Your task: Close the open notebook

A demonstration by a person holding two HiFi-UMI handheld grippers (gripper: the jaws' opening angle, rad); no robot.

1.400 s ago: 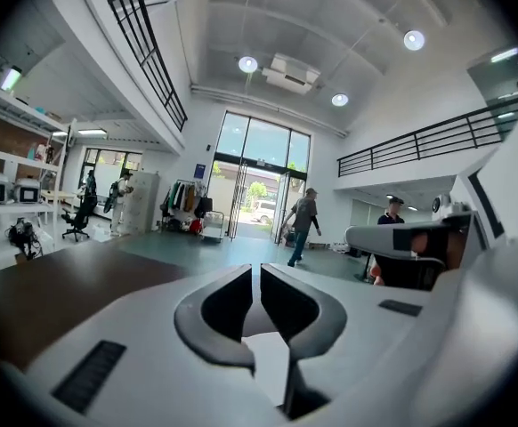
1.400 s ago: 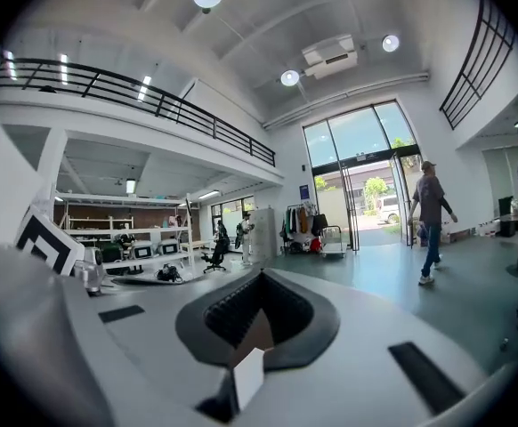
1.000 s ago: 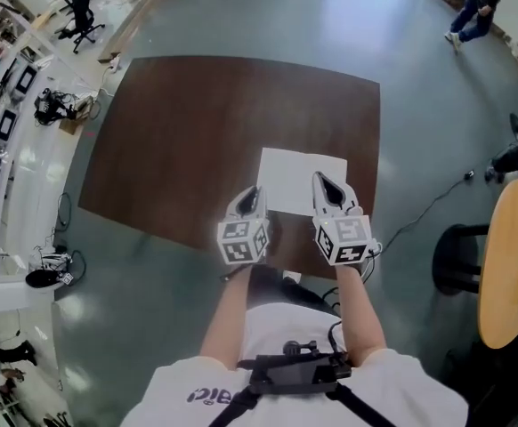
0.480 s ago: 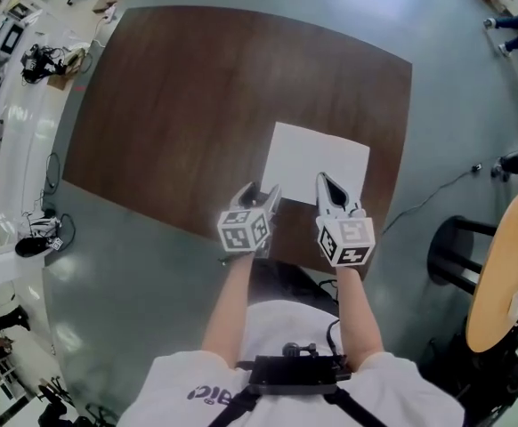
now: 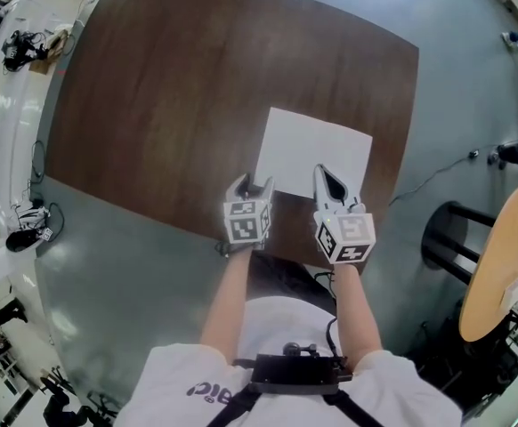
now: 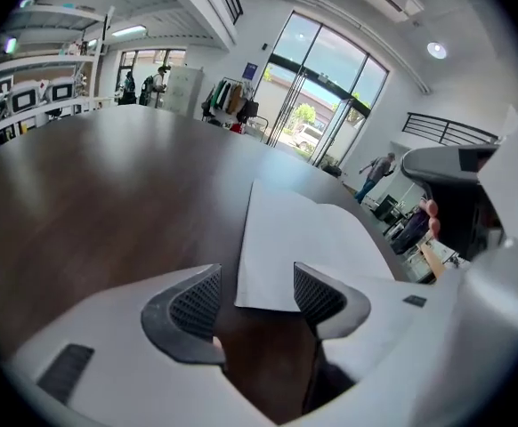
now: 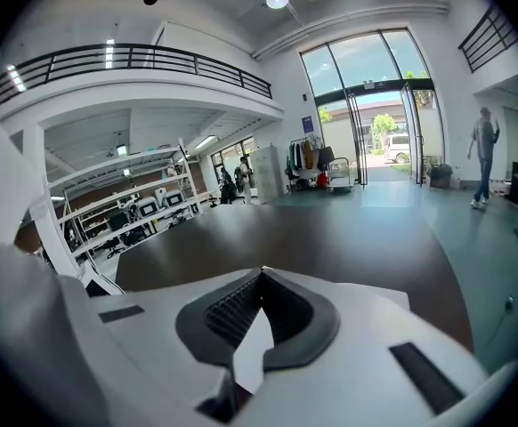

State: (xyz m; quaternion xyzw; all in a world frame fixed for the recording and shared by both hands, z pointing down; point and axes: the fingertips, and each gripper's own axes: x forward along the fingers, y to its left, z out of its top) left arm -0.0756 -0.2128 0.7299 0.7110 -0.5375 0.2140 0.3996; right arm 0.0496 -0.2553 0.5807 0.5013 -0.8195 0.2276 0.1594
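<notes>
Surface: a dark brown wooden surface is seen from above, set on a grey-green floor.

Notebook: a white notebook is shown lying flat towards the near-right corner of the surface, close to the right edge and a little back from the near edge. Only a plain white face is presented upward. Whether a cover has been folded over it cannot be told from these views.

Left claw: the left claw is held at the near edge of the surface, just beside the near-left corner of the notebook. It is released, with the jaws standing well apart. In the left gripper view that corner of the notebook is framed in the gap between the ribbed pads, but it is not clamped by them.

Right claw: the right claw is held over the near edge of the notebook, on the side towards the right edge of the surface. It is clenched. In the right gripper view its black jaws are seen meeting at the tips, and nothing is seen pinched between them. A sliver of white page is visible below them.

Marker cubes: a cube with square markers is carried on the left claw and another on the right, both hanging past the near edge of the surface.

Surroundings: a round pale wooden table and a black stool are pictured on the floor beyond the right edge of the surface.
</notes>
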